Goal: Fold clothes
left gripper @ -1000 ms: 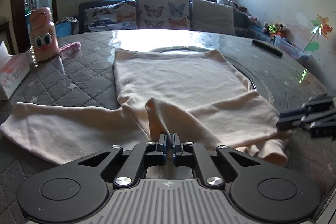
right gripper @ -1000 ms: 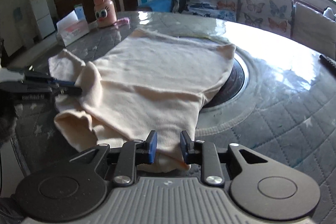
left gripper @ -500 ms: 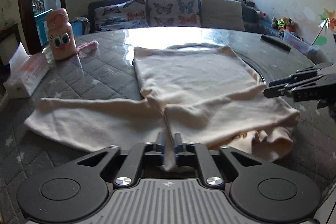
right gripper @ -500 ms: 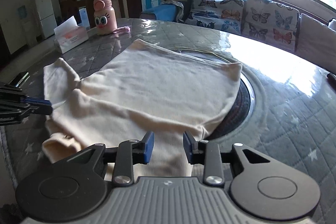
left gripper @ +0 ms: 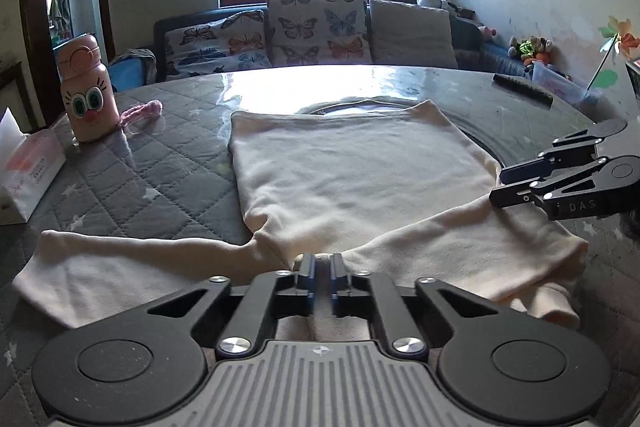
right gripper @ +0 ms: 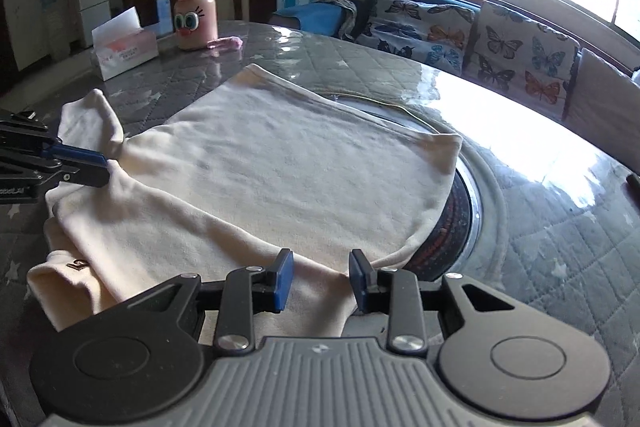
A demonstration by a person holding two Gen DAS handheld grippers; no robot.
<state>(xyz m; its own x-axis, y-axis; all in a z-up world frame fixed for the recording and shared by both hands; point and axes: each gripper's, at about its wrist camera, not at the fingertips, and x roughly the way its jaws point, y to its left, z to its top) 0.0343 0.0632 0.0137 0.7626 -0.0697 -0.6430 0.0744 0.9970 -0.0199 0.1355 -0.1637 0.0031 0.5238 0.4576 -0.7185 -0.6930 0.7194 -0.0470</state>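
A cream long-sleeved top lies flat on the round table; it also shows in the right wrist view. One sleeve stretches out to the left. The other sleeve is folded across the near part of the body. My left gripper has its jaws slightly apart over the folded sleeve's end, touching the cloth without clamping it; it also shows in the right wrist view. My right gripper is open just above the garment's near edge; it also shows in the left wrist view.
A pink cartoon bottle and a tissue box stand at the table's far left. A pink strap lies by the bottle. A dark turntable ring lies under the garment. A black bar lies far right. A sofa stands behind.
My left gripper carried the sleeve across the body, laid it down and opened slightly. My right gripper opened wider and drew back from the cloth edge.
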